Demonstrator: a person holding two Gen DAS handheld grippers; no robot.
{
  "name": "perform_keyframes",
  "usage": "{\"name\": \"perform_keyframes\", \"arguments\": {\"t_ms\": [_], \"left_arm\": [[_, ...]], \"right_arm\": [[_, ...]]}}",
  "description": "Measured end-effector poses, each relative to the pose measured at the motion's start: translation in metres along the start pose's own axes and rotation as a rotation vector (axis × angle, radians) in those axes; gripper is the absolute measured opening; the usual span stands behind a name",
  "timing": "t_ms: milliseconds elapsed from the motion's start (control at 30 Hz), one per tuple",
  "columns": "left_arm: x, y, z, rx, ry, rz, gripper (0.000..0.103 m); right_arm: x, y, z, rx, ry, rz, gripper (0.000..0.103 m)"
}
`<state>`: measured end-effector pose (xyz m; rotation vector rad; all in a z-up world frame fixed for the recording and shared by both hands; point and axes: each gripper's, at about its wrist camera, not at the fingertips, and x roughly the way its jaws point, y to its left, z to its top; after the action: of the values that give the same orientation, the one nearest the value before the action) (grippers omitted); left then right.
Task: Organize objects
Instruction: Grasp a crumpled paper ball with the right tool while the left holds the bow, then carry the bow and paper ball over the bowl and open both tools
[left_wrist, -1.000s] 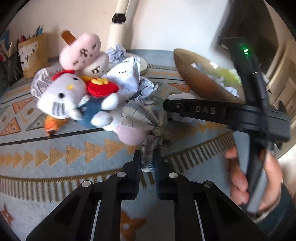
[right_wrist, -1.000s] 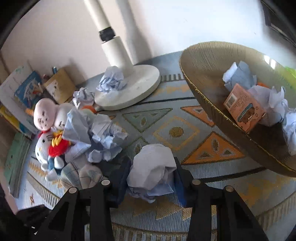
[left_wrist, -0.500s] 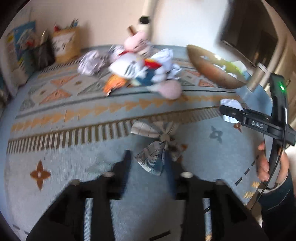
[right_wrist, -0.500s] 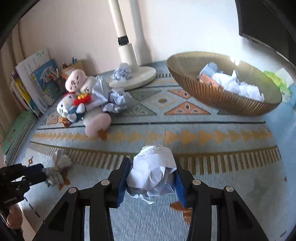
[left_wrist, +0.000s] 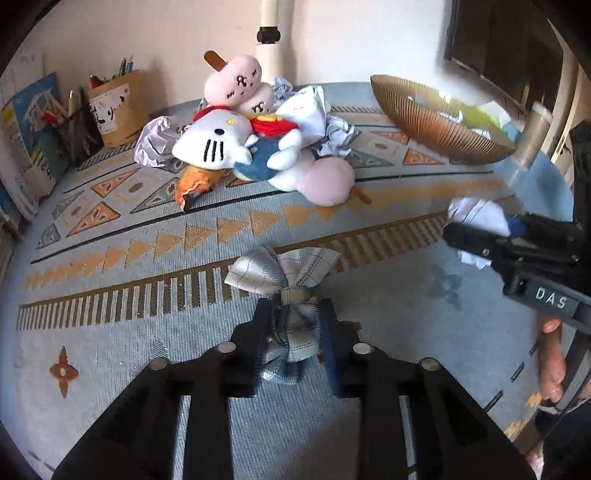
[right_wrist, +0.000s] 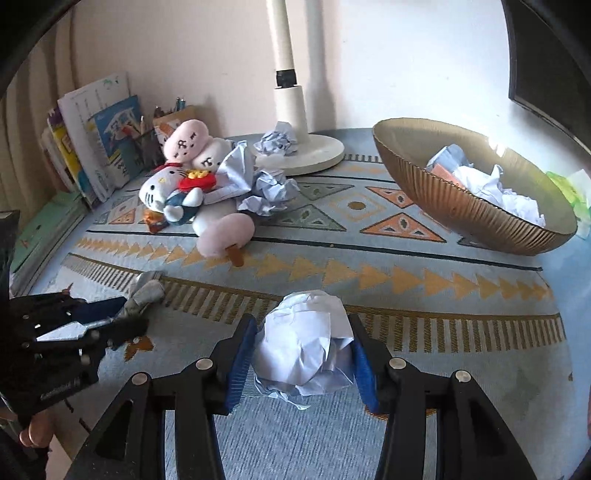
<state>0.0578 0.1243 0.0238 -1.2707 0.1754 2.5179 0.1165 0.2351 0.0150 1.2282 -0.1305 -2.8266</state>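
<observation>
Well short of the bronze bowl (right_wrist: 476, 218) on the patterned rug (right_wrist: 406, 258), the right gripper (right_wrist: 303, 354) has a crumpled paper ball (right_wrist: 303, 347) between jaws that have just been widening; it could drop before reaching the bowl. Farther from the bowl, the left gripper (left_wrist: 293, 332) pinches a plaid bow (left_wrist: 288, 288) nearly shut; it could slip free.
</observation>
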Motion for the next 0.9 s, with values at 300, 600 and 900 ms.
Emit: {"name": "perform_keyframes", "arguments": {"t_ms": [300,600,900], "left_arm": [[-0.002,0.011,-0.004,-0.052,-0.052,-0.034,0.021],[-0.010,0.002,-0.004,-0.034,-0.086,-0.026,0.021],[-0.046,-0.074,0.081,0.113,-0.224,-0.148,0.021]], "right_arm": [[0.006,0.000,0.001,0.011,0.038,0.018,0.067],[-0.012,0.007,-0.001,-0.022,-0.045,0.013,0.047],[-0.086,-0.074,0.042,0.150,-0.185,-0.029,0.047]]}}
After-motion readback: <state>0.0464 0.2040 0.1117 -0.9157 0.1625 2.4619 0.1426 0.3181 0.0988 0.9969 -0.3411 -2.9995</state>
